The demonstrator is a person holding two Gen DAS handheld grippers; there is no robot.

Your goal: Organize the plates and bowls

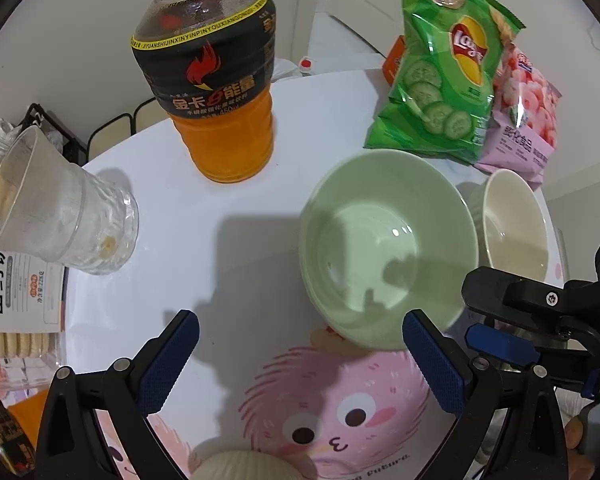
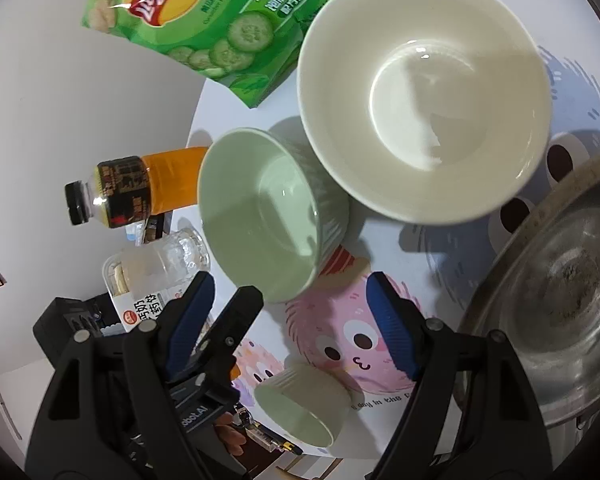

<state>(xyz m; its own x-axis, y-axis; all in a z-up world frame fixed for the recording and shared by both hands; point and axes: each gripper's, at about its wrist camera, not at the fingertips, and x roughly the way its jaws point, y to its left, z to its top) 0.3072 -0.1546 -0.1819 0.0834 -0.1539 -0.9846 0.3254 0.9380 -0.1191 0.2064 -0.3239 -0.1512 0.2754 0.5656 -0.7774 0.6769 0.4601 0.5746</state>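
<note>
Both your left gripper (image 1: 300, 354) and right gripper (image 2: 290, 312) gape wide and empty — reach carelessly for the green bowl (image 1: 388, 248) mid-table, touching the cream bowl (image 2: 424, 92), and you'll topple the drink bottle (image 1: 216, 80).

The left wrist view is taken from low over the near part of the table (image 1: 228, 248), aimed forward and downward between its own spread jaws toward the far edge, where an orange drink bottle (image 1: 224, 120) and a green chip bag (image 1: 440, 80) stand. The right wrist view is set higher and closer, tilted steeply down (and rolled, so the bottle (image 2: 140, 190) appears lying sideways). Both views take in the green bowl (image 1: 388, 248) (image 2: 260, 216), the cream bowl (image 1: 514, 224) (image 2: 424, 96), the chip bag (image 2: 204, 20) and the pink cartoon mat (image 1: 340, 408) (image 2: 340, 336). Each camera also catches the other gripper at its side edge.
</note>
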